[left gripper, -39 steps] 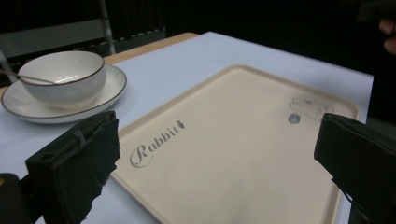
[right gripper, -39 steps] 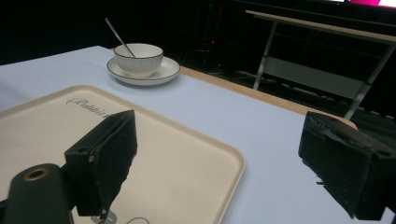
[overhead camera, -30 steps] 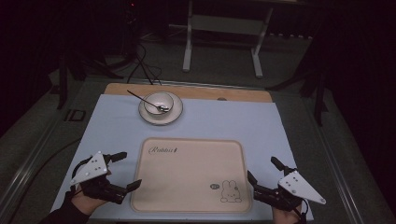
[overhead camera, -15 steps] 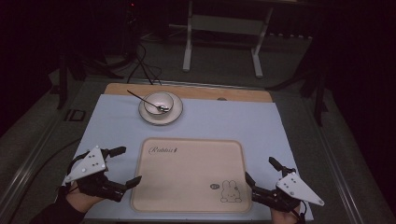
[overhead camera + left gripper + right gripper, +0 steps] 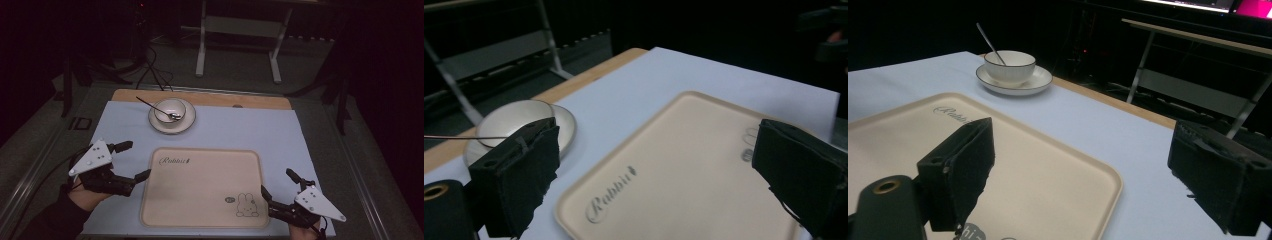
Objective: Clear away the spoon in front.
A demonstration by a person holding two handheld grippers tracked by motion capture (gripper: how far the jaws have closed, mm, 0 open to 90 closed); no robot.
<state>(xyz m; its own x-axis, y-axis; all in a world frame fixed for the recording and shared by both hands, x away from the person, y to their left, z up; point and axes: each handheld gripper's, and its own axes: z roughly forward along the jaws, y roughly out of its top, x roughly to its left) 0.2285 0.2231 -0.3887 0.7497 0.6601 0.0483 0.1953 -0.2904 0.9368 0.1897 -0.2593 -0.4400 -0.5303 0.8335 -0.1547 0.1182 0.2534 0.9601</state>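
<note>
A beige tray (image 5: 200, 187) printed with "Rabbit" and a small rabbit drawing lies flat near the table's front edge. My left gripper (image 5: 136, 160) stands open beside the tray's left edge, nothing between its jaws. At the tray's right front corner my right gripper (image 5: 277, 182) is open and empty too. In the left gripper view the left gripper (image 5: 656, 140) looks across the tray (image 5: 684, 165). In the right gripper view the right gripper (image 5: 1088, 150) frames the tray's corner (image 5: 1098, 180).
A white bowl (image 5: 170, 109) holding a spoon (image 5: 150, 104) sits on a saucer (image 5: 187, 122) at the table's back left. A pale cloth (image 5: 280, 135) covers the table, with a wooden strip (image 5: 250, 101) along the far edge. Behind stands a metal frame (image 5: 237, 25).
My left gripper has moved a little forward along the tray's left edge. The right gripper has barely moved. Both stay open.
</note>
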